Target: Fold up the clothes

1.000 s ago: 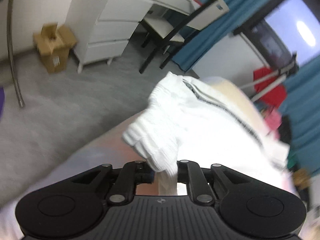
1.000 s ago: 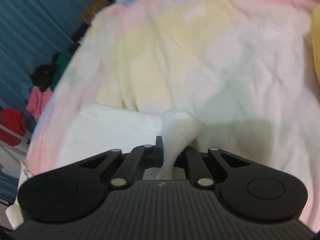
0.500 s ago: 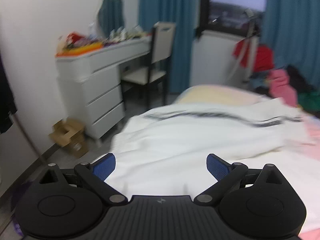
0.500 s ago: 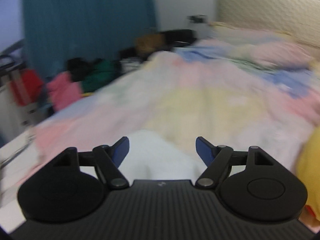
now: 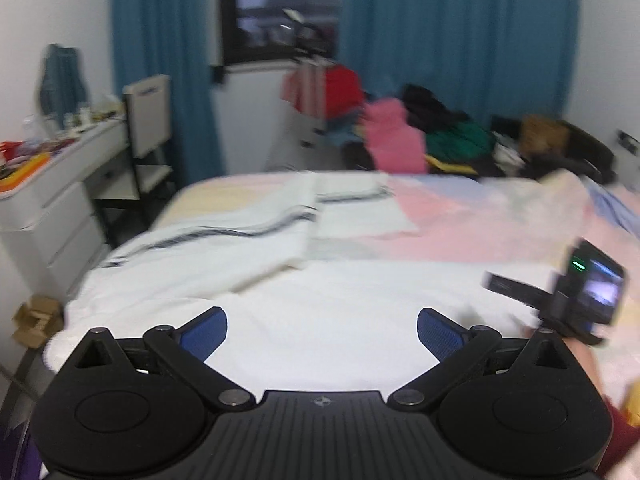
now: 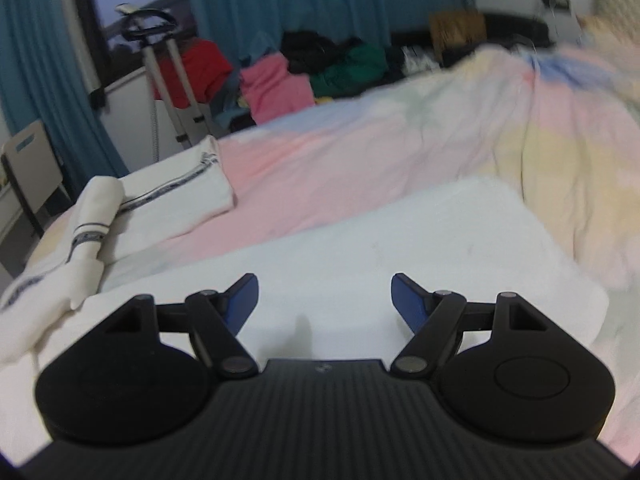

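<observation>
Pastel bed [image 6: 360, 152], flat white garment [image 6: 360, 264]

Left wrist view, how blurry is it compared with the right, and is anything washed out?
Left wrist view: motion-smeared throughout, the white garment overexposed. Right wrist view: near cloth fairly sharp, the pastel bedspread smeared at the right edge; fisheye bends both.

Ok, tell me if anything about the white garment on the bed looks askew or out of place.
The white garment mostly lies flat, but the striped sleeve on its left is bunched and rolled rather than laid straight. A heap of unfolded clothes is piled beyond the bed. Both grippers' jaws are open, holding nothing.
</observation>
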`<state>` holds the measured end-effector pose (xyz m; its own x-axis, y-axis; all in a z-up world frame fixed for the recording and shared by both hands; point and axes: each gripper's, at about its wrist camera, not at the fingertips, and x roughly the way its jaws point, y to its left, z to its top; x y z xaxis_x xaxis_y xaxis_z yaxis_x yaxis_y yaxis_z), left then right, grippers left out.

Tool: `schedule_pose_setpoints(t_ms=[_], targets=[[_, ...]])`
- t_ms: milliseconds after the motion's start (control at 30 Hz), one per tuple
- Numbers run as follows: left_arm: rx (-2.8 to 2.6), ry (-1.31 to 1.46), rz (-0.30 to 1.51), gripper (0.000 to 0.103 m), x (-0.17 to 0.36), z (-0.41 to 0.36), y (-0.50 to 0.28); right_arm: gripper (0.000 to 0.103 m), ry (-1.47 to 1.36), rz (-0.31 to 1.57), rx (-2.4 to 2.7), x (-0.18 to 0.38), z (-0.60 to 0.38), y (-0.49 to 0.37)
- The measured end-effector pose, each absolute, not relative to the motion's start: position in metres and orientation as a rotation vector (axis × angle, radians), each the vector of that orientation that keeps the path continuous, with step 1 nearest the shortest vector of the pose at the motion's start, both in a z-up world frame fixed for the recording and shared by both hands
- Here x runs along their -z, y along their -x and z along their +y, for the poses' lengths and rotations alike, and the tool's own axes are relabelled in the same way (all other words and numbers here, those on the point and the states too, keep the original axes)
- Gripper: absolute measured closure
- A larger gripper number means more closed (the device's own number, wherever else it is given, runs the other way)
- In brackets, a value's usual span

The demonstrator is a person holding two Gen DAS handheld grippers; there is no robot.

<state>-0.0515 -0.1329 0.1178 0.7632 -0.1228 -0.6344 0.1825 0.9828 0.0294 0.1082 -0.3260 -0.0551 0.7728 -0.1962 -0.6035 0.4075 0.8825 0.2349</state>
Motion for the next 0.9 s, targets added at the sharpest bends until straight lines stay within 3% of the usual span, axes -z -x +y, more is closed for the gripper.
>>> schedule_pose_setpoints(t_ms=[67,533,667,900], targets=[[0.196,-0.113,0.591,0.000,-0.109,-0.143,0.061,0.028,-0.390,0.614,0.333,0.058,-0.327,-0.108],[0.075,0.037,0.865,0.002,-0.053,-0.093,-0.049,0.028,-0.505,0.669,0.311,0.072,-0.332,-0.111],[0.059,0.058,0.947,0.002,-0.048,-0.075,-0.054,0.028,-0.533,0.674,0.308,0.072,-0.334,-0.111],[0.073,0.055,0.928,0.001,-0.073,-0.067,-0.042,0.028,-0.560,0.694,0.273,0.076,-0.332,-0.115]])
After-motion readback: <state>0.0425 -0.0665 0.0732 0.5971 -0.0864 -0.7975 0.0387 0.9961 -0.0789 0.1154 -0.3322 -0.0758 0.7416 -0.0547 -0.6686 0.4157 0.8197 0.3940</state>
